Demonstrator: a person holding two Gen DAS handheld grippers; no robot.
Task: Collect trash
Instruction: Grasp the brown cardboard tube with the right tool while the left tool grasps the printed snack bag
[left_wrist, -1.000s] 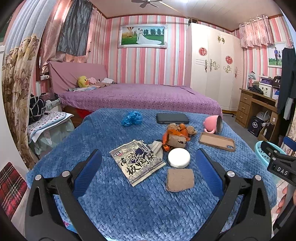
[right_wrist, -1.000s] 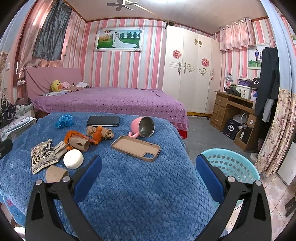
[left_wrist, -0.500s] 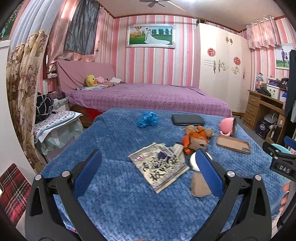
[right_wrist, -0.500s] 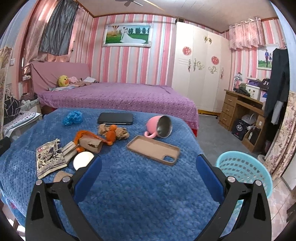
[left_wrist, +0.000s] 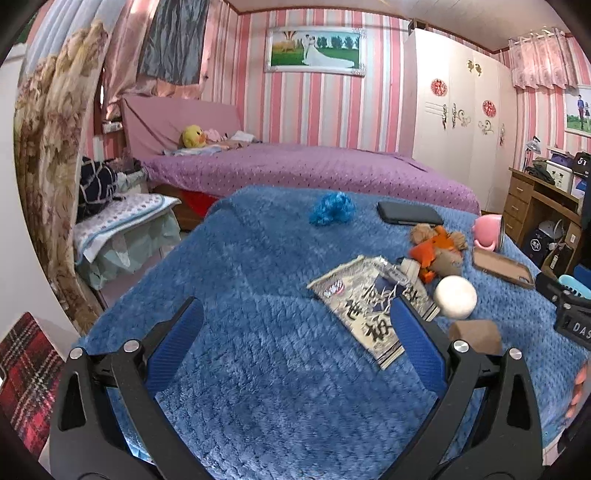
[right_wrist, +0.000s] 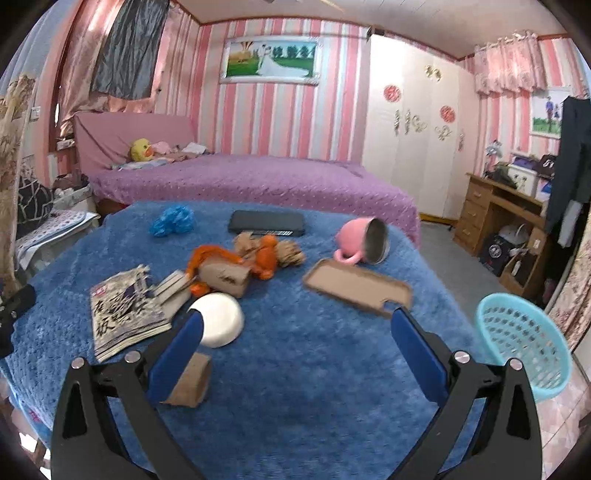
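Observation:
On the blue blanket (right_wrist: 314, 369) lie a printed foil wrapper (right_wrist: 122, 310) (left_wrist: 369, 302), a white round lid (right_wrist: 218, 319) (left_wrist: 455, 297), a brown cardboard piece (right_wrist: 192, 380) (left_wrist: 476, 334), orange peels with a torn cardboard tube (right_wrist: 229, 269) (left_wrist: 436, 251) and a crumpled blue bag (right_wrist: 171, 220) (left_wrist: 332, 208). My left gripper (left_wrist: 295, 332) is open and empty, left of the wrapper. My right gripper (right_wrist: 295, 336) is open and empty, above the blanket beside the lid. A light blue basket (right_wrist: 524, 343) stands on the floor to the right.
A black phone (right_wrist: 266, 222), a tipped pink mug (right_wrist: 364, 240) and a tan phone case (right_wrist: 356, 286) also lie on the blanket. A purple bed (right_wrist: 251, 177) is behind, a wooden desk (right_wrist: 498, 210) at right, a padded stool (left_wrist: 122, 229) at left.
The left gripper has swung to the left, so the trash now sits at the right of its view. The right gripper has moved left and forward, closer to the lid and cardboard.

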